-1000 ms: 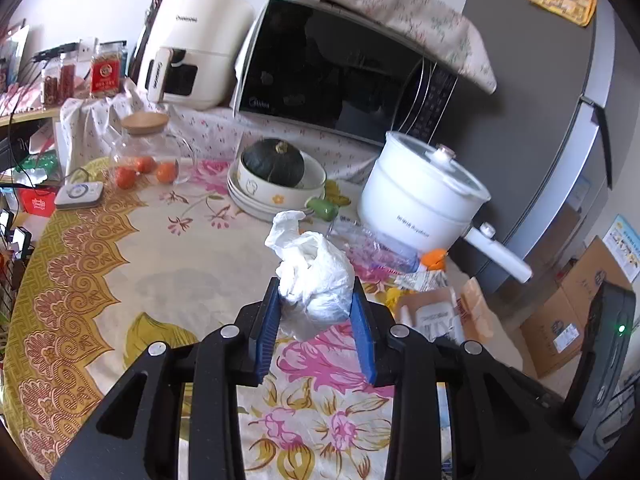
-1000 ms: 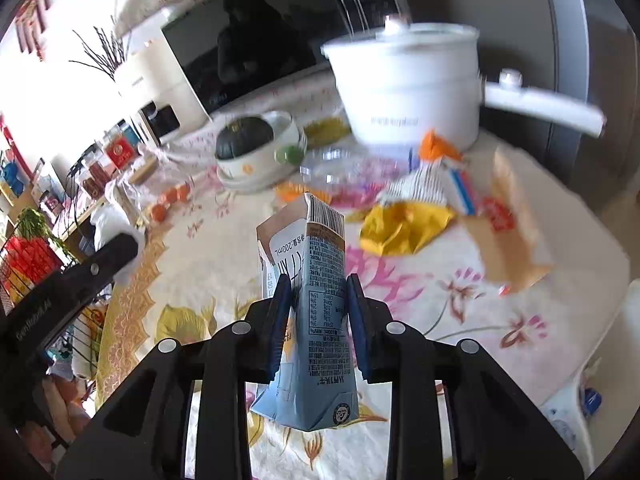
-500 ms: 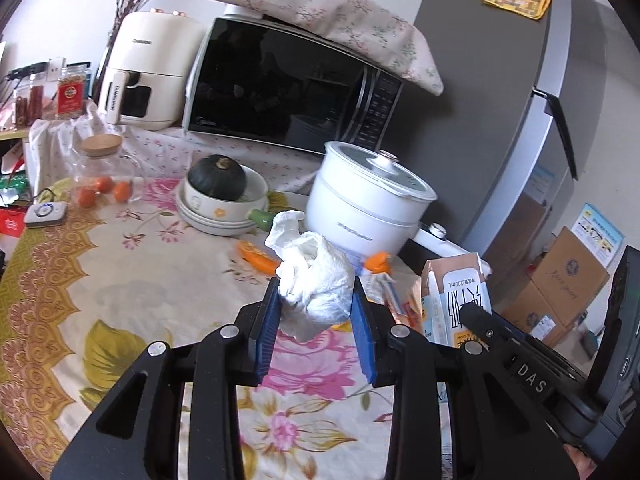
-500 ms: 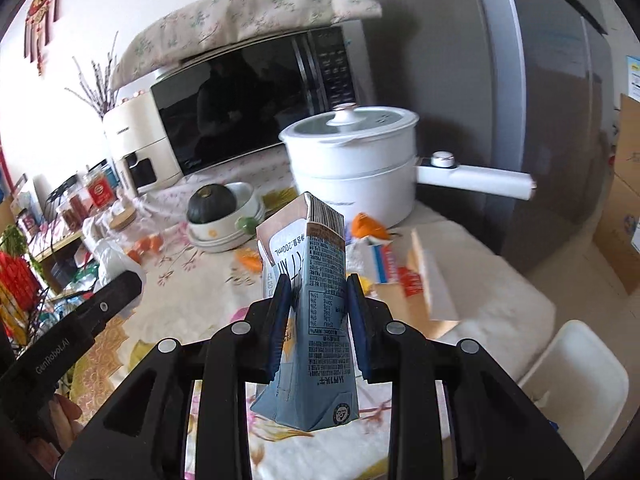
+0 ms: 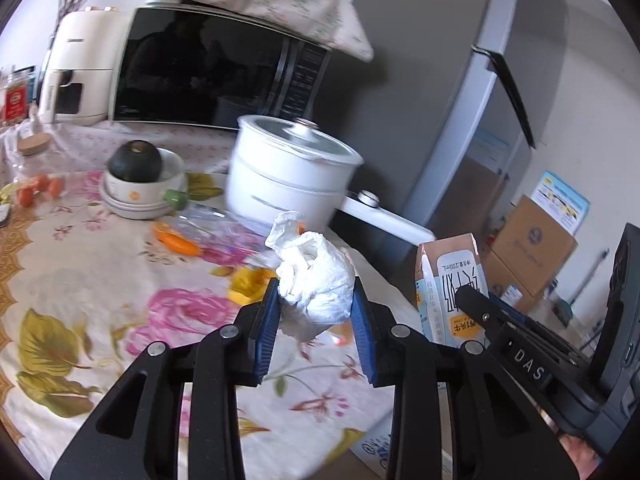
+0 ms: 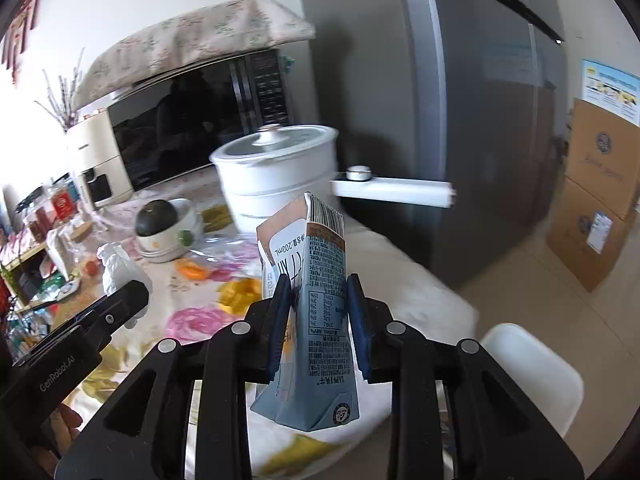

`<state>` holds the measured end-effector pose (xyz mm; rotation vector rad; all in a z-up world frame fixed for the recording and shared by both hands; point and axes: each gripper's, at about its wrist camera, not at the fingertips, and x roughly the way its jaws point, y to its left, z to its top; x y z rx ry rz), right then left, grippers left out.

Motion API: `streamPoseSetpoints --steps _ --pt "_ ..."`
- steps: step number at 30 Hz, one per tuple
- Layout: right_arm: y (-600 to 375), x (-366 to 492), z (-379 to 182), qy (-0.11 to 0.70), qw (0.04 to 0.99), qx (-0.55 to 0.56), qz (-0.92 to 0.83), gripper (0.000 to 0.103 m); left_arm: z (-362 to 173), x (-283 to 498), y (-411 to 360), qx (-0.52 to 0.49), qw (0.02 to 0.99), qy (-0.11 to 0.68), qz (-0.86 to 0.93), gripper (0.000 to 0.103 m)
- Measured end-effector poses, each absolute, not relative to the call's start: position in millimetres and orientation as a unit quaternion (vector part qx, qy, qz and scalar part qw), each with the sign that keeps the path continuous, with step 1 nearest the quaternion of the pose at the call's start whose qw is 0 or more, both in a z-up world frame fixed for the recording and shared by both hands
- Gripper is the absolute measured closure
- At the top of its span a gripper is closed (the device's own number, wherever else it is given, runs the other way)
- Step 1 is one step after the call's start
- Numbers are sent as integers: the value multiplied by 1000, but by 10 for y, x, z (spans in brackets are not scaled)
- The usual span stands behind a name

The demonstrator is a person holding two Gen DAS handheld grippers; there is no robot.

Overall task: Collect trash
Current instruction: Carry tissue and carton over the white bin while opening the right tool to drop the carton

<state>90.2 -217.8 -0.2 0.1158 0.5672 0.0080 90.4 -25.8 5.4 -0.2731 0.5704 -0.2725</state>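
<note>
My left gripper [image 5: 316,304] is shut on a crumpled white plastic bag [image 5: 314,280], held above the flowered tablecloth [image 5: 92,280]. My right gripper [image 6: 319,292] is shut on a blue and brown milk carton [image 6: 316,280], lifted over the table's right edge. In the left wrist view the same carton [image 5: 448,276] shows at the right with the other gripper's arm across it. In the right wrist view the bag [image 6: 118,264] shows at the left. An orange wrapper [image 5: 176,240], a clear plastic wrapper [image 5: 216,224] and a yellow wrapper [image 5: 248,284] lie on the cloth.
A white electric pot [image 5: 288,172] with a long handle stands behind the trash, beside a bowl holding a dark squash [image 5: 136,164]. A microwave [image 5: 200,76] and a cream appliance [image 5: 76,68] line the back. A grey fridge [image 6: 480,120], cardboard boxes [image 6: 596,200] and a white chair [image 6: 528,368] stand right.
Both grippers have swung to the right and toward the table's right edge, each keeping its load. The pot, fridge and boxes have come into closer view, and the carton now shows beside the bag.
</note>
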Motion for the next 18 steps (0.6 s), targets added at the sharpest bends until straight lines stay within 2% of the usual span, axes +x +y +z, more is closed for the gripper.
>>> streamPoseSetpoints --steps 11,18 --pt "-2899 610 -43 281 955 67 -62 76 -24 836 -999 -127 923 297 -207 69" --pt "-3441 539 -289 317 937 88 -120 76 -159 782 -1472 -105 911 315 -244 68"
